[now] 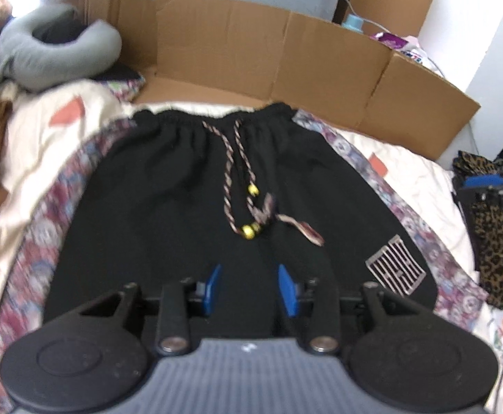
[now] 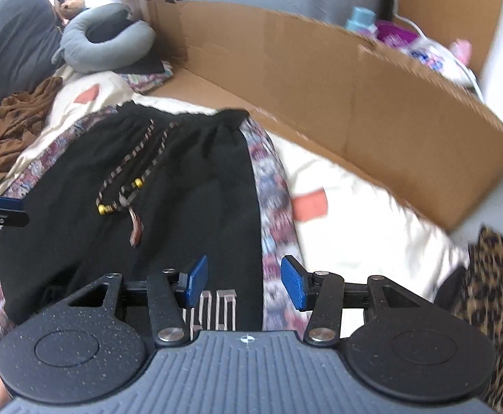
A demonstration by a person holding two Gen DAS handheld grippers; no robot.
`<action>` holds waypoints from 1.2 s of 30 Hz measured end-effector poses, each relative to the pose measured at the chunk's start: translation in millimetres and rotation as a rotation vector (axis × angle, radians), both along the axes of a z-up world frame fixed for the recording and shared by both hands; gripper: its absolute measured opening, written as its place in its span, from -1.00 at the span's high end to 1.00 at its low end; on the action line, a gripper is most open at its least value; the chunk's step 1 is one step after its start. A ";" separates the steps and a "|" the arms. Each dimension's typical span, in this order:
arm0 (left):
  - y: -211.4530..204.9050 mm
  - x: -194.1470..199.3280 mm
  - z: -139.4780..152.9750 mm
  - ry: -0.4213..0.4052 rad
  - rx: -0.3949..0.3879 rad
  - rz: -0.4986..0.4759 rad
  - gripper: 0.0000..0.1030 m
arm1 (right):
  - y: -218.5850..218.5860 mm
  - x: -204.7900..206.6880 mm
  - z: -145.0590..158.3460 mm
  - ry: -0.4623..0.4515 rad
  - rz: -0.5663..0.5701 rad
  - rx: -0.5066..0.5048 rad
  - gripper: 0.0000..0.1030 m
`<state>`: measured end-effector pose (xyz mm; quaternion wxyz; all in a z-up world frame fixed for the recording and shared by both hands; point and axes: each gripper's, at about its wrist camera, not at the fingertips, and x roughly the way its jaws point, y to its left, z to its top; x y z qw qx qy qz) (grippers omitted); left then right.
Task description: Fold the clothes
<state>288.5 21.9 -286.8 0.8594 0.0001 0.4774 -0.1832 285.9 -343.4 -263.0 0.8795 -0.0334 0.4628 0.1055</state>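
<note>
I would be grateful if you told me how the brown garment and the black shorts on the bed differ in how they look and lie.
The black shorts lie spread flat in the middle of the bed; the brown garment sits crumpled in a heap at the bed's edge. The shorts are black with patterned side stripes and a braided drawstring; the brown garment is plain brown as far as shown. Both rest on the cream bedspread, and neither is folded or held.

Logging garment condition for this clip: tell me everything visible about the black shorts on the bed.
The black shorts lie spread flat on a floral-banded quilt, gathered elastic waistband toward the cardboard. The fabric looks soft and matte. A striped braided drawstring with yellow beads and a tasselled end trails loose down the front. A pale grid-like patch sits near one leg hem. They look unfolded; neither gripper grips them. The hems are hidden behind the grippers.
</note>
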 end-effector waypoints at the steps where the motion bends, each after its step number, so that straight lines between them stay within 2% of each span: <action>1: -1.3 -3.6 -1.3 0.007 -0.005 -0.005 0.23 | -4.8 -5.6 -2.6 0.002 -0.014 0.001 -0.05; 7: -8.7 -32.4 -10.2 0.062 -0.037 -0.017 0.22 | -33.8 -44.2 -13.2 -0.019 -0.139 0.031 -0.05; 13: -25.9 -59.6 -18.1 0.049 0.010 -0.052 0.22 | -59.7 -87.7 -24.6 -0.012 -0.218 0.032 -0.05; 17: -35.0 -65.2 -32.7 0.085 -0.043 -0.067 0.22 | -74.3 -108.2 -39.4 0.003 -0.273 0.029 -0.04; 26: -52.9 -85.4 -51.7 0.163 -0.085 -0.133 0.15 | -82.8 -124.7 -77.7 0.067 -0.341 0.010 -0.02; 29: -57.2 -91.8 -57.1 0.175 -0.070 -0.155 0.15 | -83.4 -126.3 -85.9 0.085 -0.359 0.003 0.11; 35: -55.0 -99.5 -64.1 0.226 -0.093 -0.163 0.15 | -87.9 -130.5 -103.4 0.128 -0.391 -0.007 0.15; 36: -52.8 -100.8 -65.0 0.235 -0.097 -0.162 0.15 | -88.9 -131.2 -105.7 0.135 -0.393 -0.010 0.28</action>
